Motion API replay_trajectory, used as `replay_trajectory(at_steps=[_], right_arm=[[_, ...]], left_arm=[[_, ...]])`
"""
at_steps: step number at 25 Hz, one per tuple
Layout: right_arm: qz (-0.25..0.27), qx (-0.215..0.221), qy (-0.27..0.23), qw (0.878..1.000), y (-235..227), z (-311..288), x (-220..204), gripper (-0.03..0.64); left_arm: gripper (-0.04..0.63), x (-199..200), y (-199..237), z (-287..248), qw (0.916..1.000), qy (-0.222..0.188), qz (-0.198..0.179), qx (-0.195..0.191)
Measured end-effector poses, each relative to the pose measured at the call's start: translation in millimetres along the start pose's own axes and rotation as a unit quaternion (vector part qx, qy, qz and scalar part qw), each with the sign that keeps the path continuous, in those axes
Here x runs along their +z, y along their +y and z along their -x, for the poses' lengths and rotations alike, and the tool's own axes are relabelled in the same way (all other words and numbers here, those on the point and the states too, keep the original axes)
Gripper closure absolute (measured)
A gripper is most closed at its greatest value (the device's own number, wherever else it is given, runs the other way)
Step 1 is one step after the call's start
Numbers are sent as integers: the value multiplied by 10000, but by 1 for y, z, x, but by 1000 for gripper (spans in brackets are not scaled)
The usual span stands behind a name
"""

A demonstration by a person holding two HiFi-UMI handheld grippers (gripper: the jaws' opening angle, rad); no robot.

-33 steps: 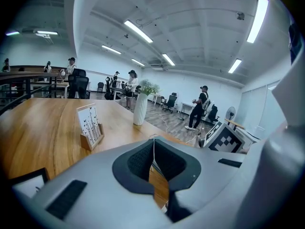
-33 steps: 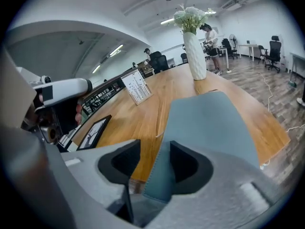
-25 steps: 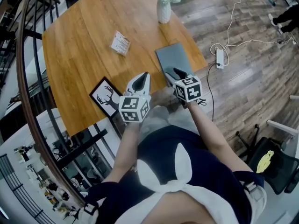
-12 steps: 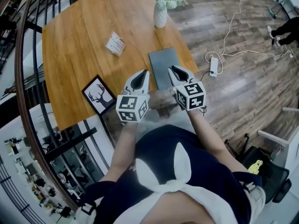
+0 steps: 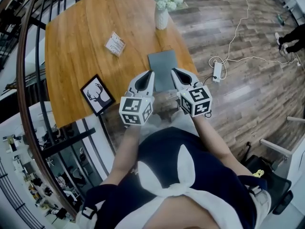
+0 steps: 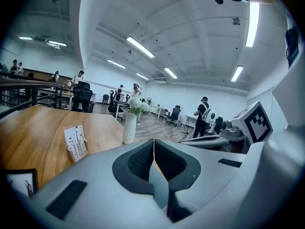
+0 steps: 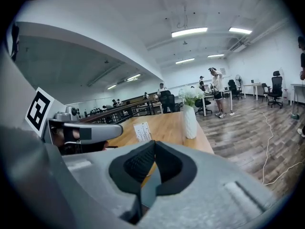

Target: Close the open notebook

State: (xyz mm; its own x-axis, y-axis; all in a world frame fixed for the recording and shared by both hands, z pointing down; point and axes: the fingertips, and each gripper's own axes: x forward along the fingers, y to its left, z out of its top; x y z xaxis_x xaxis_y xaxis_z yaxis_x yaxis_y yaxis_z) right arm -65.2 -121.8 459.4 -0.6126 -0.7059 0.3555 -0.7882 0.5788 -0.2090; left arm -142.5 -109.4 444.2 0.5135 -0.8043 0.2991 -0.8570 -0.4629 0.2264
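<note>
An open-plan office. Long strip lights run across a white ceiling. Far across the room, swivel chairs stand at desks with people standing among them. The floor is wood plank (a power strip lies on it, right of the near table). A curved railing runs along the left.
</note>
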Motion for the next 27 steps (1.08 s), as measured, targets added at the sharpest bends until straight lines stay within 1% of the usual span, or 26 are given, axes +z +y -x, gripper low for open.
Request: replay_trajectory(at_steps=[12,20,27], right_arm=[[181,82,17,9998,0,19,1,619],[219,118,103,9996,-1,21,-6,620],[272,171,132,9994,3,23,-8,619]], left_arm=[[572,-2,-23,-2,10000,-5,92,-22],[572,-7,-21,2,9998,-6,167,106],[572,-11,-26,6,9997,4,190,135]])
